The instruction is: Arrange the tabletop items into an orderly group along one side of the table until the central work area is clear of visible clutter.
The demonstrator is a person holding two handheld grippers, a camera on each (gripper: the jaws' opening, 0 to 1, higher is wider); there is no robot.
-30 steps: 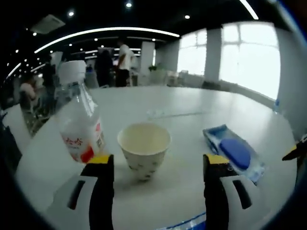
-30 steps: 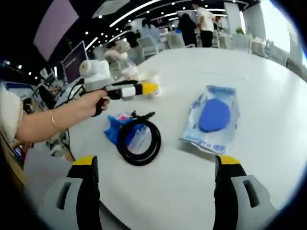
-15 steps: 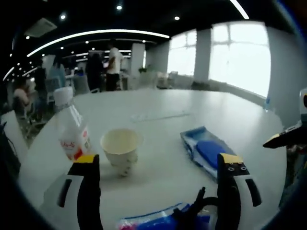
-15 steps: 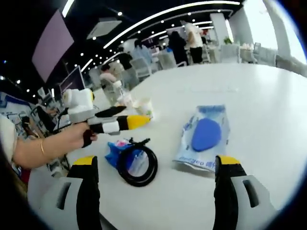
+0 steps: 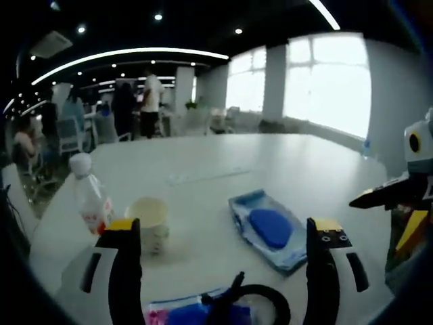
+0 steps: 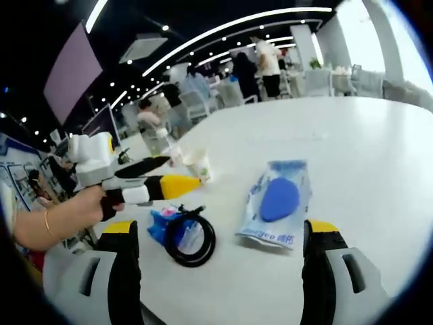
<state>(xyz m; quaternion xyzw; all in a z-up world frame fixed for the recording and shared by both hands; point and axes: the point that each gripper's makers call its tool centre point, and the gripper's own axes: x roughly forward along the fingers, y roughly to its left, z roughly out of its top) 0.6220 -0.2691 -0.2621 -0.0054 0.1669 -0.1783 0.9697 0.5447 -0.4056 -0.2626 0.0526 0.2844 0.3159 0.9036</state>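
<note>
Both cameras have drawn back from the table since a second ago: in the left gripper view the paper cup [image 5: 150,220] and the bottle [image 5: 90,201] that then loomed close now sit small and farther off at the left, and the coiled black cable [image 5: 252,308] on its blue packet [image 5: 196,315] has come into the near edge. The left gripper [image 5: 222,233] stands with jaws wide and nothing between them; the right gripper [image 6: 220,233] is likewise spread wide and empty, and it shows at the right edge of the left gripper view too. In the right gripper view the left gripper is held out by a hand [image 6: 95,202] above the near-left part of the white table [image 6: 352,142], its yellow tips pointing toward the cup and bottle at the far left. The sponge pack [image 6: 273,204], a blue pad in clear wrapping, lies flat toward the middle, just right of the cable coil and apart from it. The cup and bottle already stand together, so the sensible course looks to be bringing the flat pack and the cable over to them. The pack offers little height to grip, so a low approach along one edge with the jaws narrowed seems best; the cable coil may spring or drag its packet, so lifting both together appears safer.
</note>
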